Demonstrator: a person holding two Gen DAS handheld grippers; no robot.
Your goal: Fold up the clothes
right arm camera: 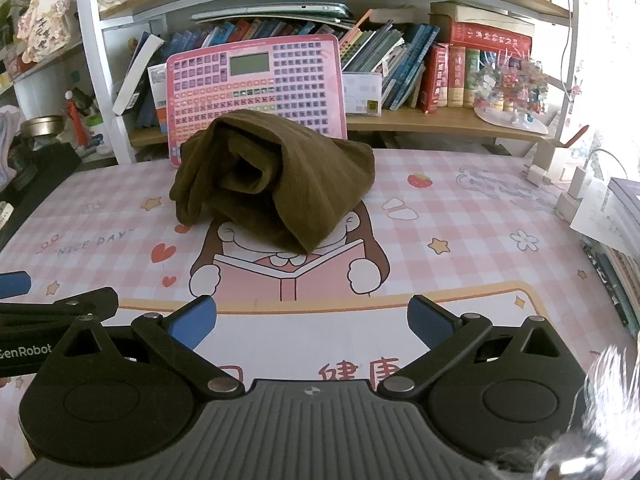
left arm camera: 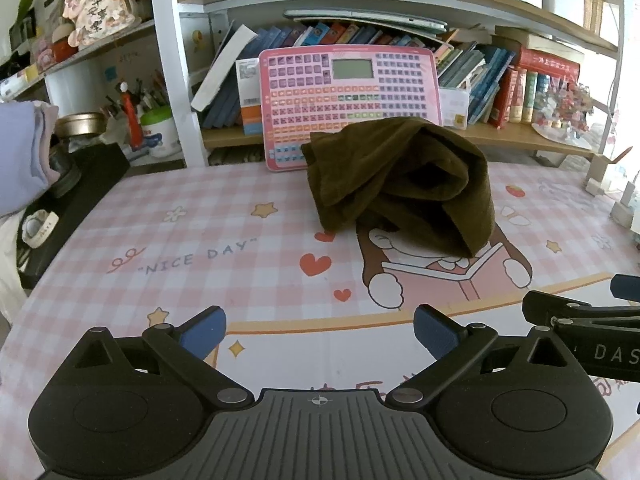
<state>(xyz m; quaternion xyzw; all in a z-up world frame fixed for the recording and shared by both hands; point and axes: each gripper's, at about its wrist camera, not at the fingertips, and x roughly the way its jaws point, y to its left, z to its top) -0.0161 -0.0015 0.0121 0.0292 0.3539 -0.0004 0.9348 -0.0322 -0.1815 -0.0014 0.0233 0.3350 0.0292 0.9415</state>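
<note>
A dark olive-brown garment (left arm camera: 404, 184) lies crumpled in a heap at the far middle of the desk; it also shows in the right wrist view (right arm camera: 276, 180). My left gripper (left arm camera: 318, 330) is open and empty, low over the near desk edge, well short of the garment. My right gripper (right arm camera: 312, 320) is open and empty too, beside the left one and equally short of the heap. The right gripper's body (left arm camera: 580, 320) shows at the right edge of the left wrist view, and the left gripper's body (right arm camera: 52, 312) at the left edge of the right wrist view.
The desk has a pink checked cartoon mat (left arm camera: 200, 248). A pink keyboard toy (left arm camera: 348, 96) leans on the bookshelf behind the garment. Black box and jars (left arm camera: 72, 184) stand at left. Chargers and a paper stack (right arm camera: 592, 208) sit at right.
</note>
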